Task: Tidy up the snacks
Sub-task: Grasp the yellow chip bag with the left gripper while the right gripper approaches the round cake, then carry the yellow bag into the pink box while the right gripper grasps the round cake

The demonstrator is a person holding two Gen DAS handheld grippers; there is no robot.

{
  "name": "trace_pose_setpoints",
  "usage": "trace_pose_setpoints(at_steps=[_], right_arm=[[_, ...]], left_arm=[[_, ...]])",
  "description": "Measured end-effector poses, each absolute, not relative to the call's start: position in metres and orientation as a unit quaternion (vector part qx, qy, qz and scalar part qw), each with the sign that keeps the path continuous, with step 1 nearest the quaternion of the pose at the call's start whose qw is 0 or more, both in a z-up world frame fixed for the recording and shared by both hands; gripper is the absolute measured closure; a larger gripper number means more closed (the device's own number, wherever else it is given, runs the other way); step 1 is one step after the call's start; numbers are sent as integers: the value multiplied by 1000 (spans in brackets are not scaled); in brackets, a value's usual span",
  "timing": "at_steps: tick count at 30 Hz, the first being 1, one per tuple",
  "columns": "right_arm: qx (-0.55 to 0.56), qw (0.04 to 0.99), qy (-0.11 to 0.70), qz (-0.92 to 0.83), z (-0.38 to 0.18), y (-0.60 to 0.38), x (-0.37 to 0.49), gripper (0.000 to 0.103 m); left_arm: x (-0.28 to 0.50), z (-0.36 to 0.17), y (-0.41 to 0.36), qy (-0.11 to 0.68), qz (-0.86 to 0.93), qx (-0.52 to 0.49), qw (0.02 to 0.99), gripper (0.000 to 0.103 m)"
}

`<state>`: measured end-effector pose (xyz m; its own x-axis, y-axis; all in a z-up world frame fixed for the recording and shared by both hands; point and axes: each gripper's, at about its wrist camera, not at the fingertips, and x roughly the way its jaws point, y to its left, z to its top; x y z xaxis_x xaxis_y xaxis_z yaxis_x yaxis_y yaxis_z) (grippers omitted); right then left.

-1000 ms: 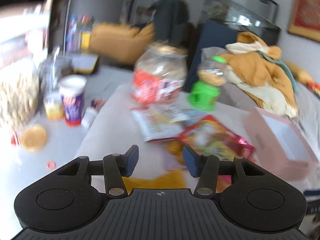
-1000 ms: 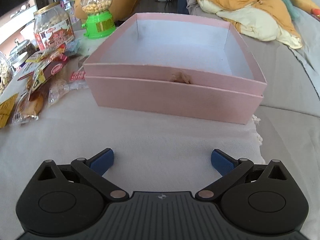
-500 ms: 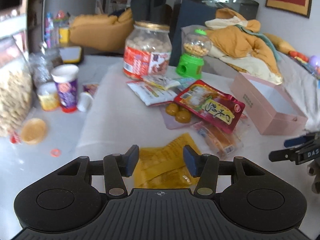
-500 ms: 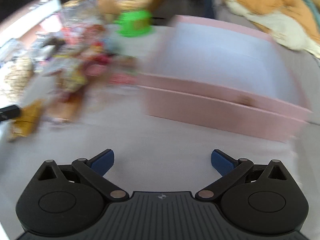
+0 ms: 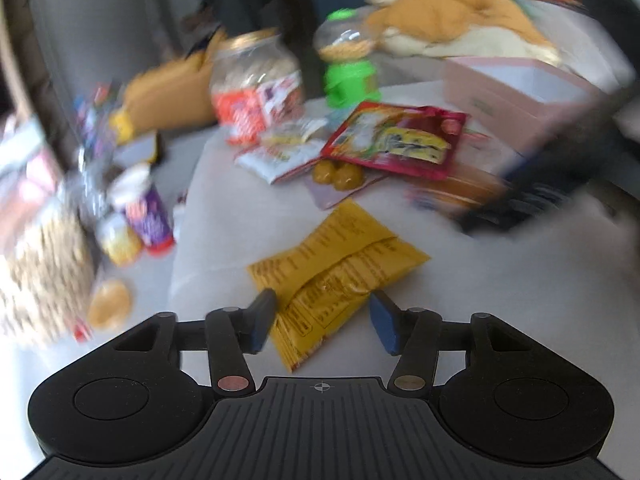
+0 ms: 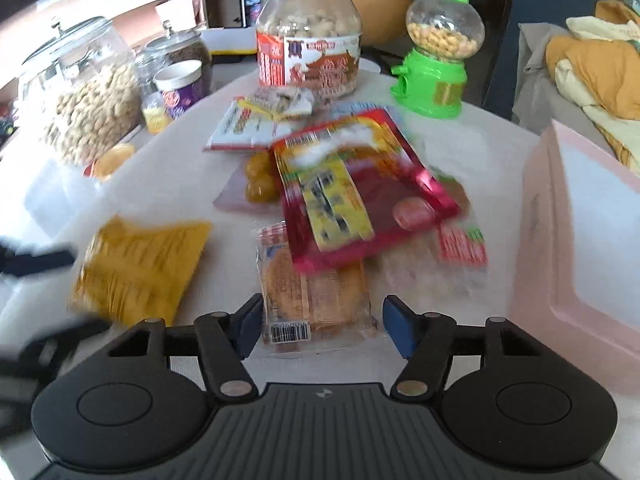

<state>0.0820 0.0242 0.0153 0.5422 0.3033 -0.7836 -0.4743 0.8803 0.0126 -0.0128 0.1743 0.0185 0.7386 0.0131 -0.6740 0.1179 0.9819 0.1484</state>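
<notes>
While the left gripper (image 5: 322,316), its jaws just widened, straddles a yellow packet (image 5: 336,276) without pinching it, the right gripper (image 6: 322,328) narrows, unclamped, around a wrapped pastry (image 6: 312,292).

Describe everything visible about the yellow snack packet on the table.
The yellow snack packet is a crinkled, glossy foil-like pouch with dark printed text in rows and a seam down its middle. It lies flat on the white cloth, apart from the other snacks. The left gripper hangs over its near end, jaws having just opened wider, pads either side without pressing it. In the right wrist view it is blurred.
</notes>
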Motion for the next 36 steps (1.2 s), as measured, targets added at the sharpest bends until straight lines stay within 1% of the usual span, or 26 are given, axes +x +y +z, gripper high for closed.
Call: trace_pose_setpoints(at_steps=[3,6,8,9,10,11,13,16,18,20,22,23,25,29,31,36], right_arm=[[-88,870,428,227,15,-7,68,39],[-89,883,417,194,10,-32,64,39],[-78,889,414,178,8,-48,68,38],[-64,889,418,177,7,-56,69,33],[-48,888,421,178,5,-64,72,26],[-34,889,419,183,4,-70,73,24],[-17,892,408,195,2,-77,70,16],[-27,899,390,197,-3,-72,64,12],[-46,903,378,198,-7,-66,59,9],[-55,907,367,199,-9,-62,56,5],[-52,908,363,202,-10,-64,55,4],[-47,908,363,205,-9,-66,55,4],[-32,908,361,211,-9,-71,56,3],[-18,907,360,218,-10,-74,56,1],[-15,907,360,219,-9,-74,56,1],[16,900,370,228,-3,-81,68,2]], left_arm=[[2,22,168,367,-21,28,930,35],[7,25,154,381,-87,-17,920,37],[6,29,145,386,-124,-19,914,38],[2,34,142,379,-131,-8,916,38],[-1,39,141,368,-130,4,921,39],[-5,43,141,354,-125,15,927,39],[-8,51,146,325,-114,35,938,40],[7,52,142,309,-113,109,938,40],[24,41,136,327,-124,166,922,40],[44,27,131,361,-128,193,903,40],[58,16,131,379,-122,212,892,36],[65,12,132,376,-120,214,894,33],[79,12,138,375,-114,192,900,28],[108,7,170,401,-112,64,907,20],[107,6,181,393,-123,29,911,21],[70,11,168,406,-118,38,905,26]])
